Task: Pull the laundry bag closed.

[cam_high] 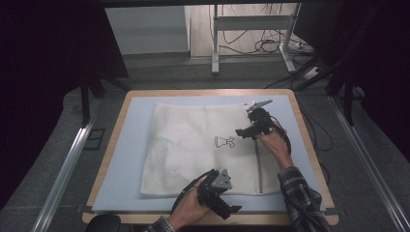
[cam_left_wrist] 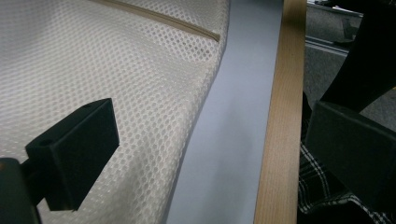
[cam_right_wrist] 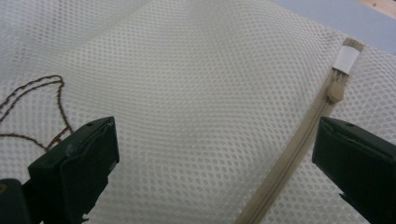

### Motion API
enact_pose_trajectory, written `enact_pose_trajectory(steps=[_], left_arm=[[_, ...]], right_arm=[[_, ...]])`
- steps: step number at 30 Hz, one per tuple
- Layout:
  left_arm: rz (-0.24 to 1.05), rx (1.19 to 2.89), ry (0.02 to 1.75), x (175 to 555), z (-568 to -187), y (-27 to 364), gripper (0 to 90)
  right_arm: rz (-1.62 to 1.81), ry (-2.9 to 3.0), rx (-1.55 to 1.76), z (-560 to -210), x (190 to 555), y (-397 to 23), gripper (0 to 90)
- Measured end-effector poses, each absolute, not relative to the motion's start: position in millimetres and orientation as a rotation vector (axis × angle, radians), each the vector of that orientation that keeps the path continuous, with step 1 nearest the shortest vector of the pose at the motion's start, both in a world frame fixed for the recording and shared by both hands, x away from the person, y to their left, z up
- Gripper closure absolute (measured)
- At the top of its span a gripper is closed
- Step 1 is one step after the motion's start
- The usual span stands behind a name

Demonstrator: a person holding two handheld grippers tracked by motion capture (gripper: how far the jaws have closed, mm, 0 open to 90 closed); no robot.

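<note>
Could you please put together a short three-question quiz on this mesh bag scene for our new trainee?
1. True or false: the right gripper is clamped on the zipper of the white mesh bag.
2. Over which part of the bag does the left gripper hover? A) the far left corner B) the near edge C) the middle, on the embroidered figure
3. What colour is the mat under the bag?

Key
1. False: its jaws stand open above the mesh, with the zipper pull between them and untouched.
2. B, at the near edge, with its jaws open.
3. Light blue, on a wooden table.
</note>
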State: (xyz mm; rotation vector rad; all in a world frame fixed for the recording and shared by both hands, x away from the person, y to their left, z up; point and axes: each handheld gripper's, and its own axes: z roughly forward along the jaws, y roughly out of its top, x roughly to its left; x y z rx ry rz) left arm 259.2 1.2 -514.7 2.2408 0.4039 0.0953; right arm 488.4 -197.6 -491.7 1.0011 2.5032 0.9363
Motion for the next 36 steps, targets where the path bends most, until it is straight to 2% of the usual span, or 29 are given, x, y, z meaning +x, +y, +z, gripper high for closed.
enact_pose_trajectory(steps=[9,19,36], left_arm=[[0.158,2.246,0.413,252,-510,15,3.0],[0.158,2.237,0.451,248,-515,28,3.0],[0.153,2.215,0.488,246,-512,49,3.2]], right_arm=[[0.953,2.479,0.961,-493,473,-197,0.0],[0.923,2.495,0.871,-489,455,-183,0.0],[0.951,2.486,0.793,-485,423,-183,0.0]])
